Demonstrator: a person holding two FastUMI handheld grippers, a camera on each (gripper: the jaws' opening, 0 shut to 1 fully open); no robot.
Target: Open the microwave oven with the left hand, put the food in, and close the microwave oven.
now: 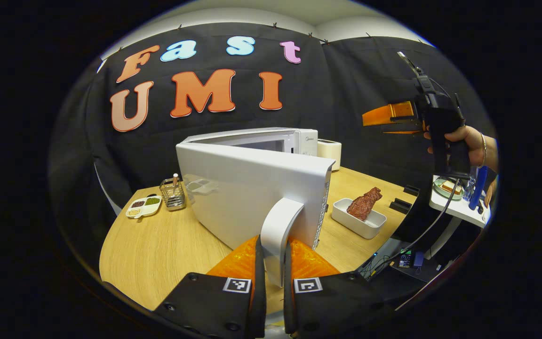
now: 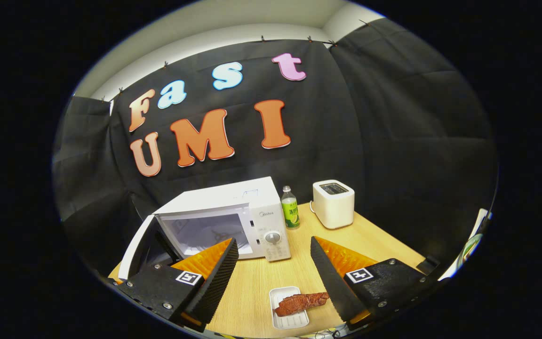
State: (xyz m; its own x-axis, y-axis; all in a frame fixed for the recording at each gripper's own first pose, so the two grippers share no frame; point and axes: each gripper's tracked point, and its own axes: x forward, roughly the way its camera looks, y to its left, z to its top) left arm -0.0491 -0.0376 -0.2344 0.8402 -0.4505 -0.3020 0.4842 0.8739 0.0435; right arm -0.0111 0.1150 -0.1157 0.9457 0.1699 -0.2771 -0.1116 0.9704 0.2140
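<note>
The white microwave [image 1: 271, 139] stands on the wooden table [image 1: 158, 249] with its door [image 1: 247, 188] swung wide toward me. My left gripper [image 1: 274, 240] is shut on the door's white handle [image 1: 278, 226]. A brown piece of meat [image 1: 364, 203] lies in a white tray [image 1: 359, 219] to the right of the door. Up at the right, a hand [image 1: 468, 143] holds my right gripper [image 1: 388, 115] in the air. In the right gripper view, that gripper [image 2: 273, 241] is open and holds nothing, above the meat [image 2: 299, 301] in its tray [image 2: 290, 320]. The microwave's cavity [image 2: 205, 233] shows open.
A green bottle [image 2: 290, 207] and a white toaster [image 2: 333, 203] stand right of the microwave. A divided dish [image 1: 143, 206] and a wire holder [image 1: 173, 193] sit at the table's far left. A white side table [image 1: 459, 207] with a plate [image 1: 449, 187] stands beyond the right edge.
</note>
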